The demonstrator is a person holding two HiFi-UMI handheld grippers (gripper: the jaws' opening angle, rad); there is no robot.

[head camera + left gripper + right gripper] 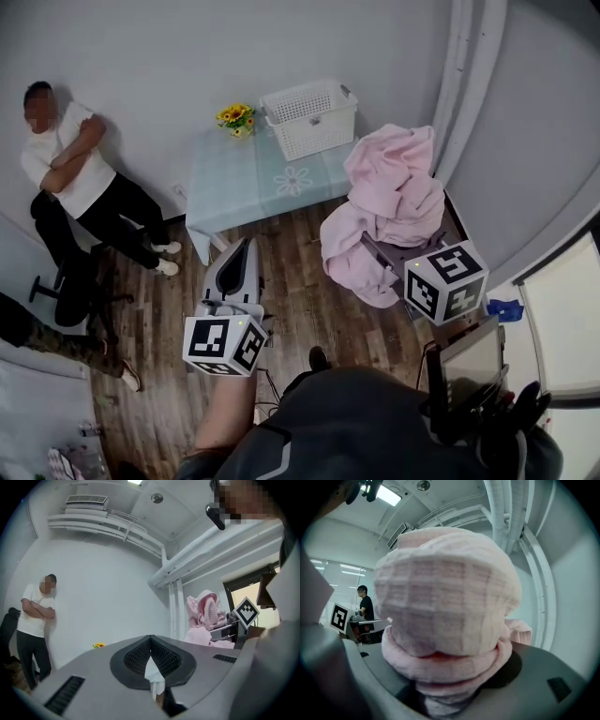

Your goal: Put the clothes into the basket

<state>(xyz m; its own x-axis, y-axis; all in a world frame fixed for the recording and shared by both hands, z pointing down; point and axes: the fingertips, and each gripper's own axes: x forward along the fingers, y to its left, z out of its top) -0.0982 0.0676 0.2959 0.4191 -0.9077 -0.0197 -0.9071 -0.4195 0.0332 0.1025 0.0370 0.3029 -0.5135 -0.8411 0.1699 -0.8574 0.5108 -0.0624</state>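
A white lattice basket [309,117] stands on the far right part of a pale blue table [253,192]. A big bundle of pink clothes [394,202] hangs in the air to the right of the table, below the basket's level in the head view. My right gripper [384,246] is shut on the bundle's lower part, its tips buried in the cloth. In the right gripper view the pink clothes [445,597] fill the frame, pinched in my right gripper [445,686]. My left gripper [246,246] points at the table's near edge, shut and empty [151,641].
A person with crossed arms [75,169] leans on the wall at left, and another person's leg [56,342] shows lower left. Yellow flowers [236,117] sit beside the basket. White pipes [469,84] run along the right wall. A screen [469,361] is at lower right.
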